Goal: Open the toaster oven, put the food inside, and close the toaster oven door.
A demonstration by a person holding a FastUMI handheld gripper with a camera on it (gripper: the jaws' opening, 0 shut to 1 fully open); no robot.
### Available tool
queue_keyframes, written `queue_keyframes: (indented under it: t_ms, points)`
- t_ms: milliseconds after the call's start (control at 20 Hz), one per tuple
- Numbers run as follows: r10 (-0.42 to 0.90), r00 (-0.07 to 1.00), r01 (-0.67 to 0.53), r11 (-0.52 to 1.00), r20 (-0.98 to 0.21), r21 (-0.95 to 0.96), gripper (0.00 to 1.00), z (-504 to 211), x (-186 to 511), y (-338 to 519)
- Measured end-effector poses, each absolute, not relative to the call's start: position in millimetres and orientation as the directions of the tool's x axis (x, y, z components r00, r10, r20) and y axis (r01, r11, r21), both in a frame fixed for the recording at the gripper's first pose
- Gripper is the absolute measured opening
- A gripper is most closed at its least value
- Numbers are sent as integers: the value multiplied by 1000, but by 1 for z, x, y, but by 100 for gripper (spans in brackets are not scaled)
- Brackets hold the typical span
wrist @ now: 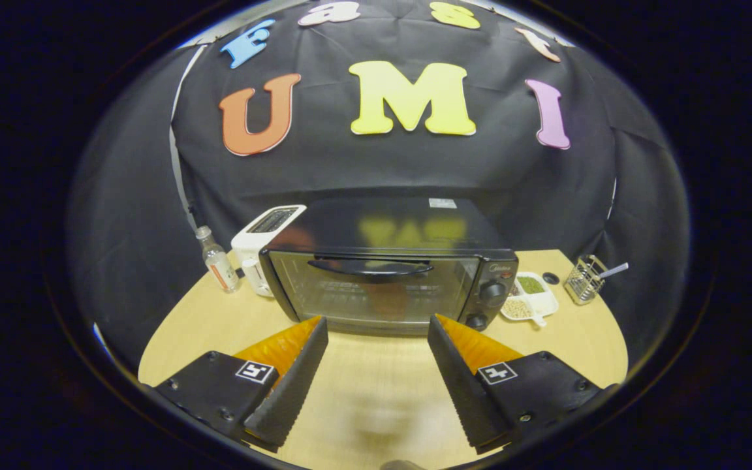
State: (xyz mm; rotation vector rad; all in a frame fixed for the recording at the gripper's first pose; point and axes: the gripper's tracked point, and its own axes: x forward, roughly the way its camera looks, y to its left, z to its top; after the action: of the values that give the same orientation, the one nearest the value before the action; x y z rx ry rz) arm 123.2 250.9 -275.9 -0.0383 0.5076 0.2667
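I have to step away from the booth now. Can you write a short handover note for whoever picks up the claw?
Claw: open, holding nothing, fingers spread just in front of the toaster oven.
Toaster oven: on the wooden table, door shut, handle across the top of the glass, untouched.
Food: a white divided dish with grains sits beside the oven's knob side; which food goes in is unclear.
Done: nothing yet.
Left: pull the door open, put the food inside, close the door.
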Motion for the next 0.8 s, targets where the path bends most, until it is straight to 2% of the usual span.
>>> queue_keyframes:
  t_ms: [250,550,800]
  points:
    - [246,882,-266,964,-402,7,98,-208,105,226]
    - [206,957,-214,977,-206,-17,98,-84,76,166]
    - [165,983,-166,986,-79,-6,98,-17,48,112]
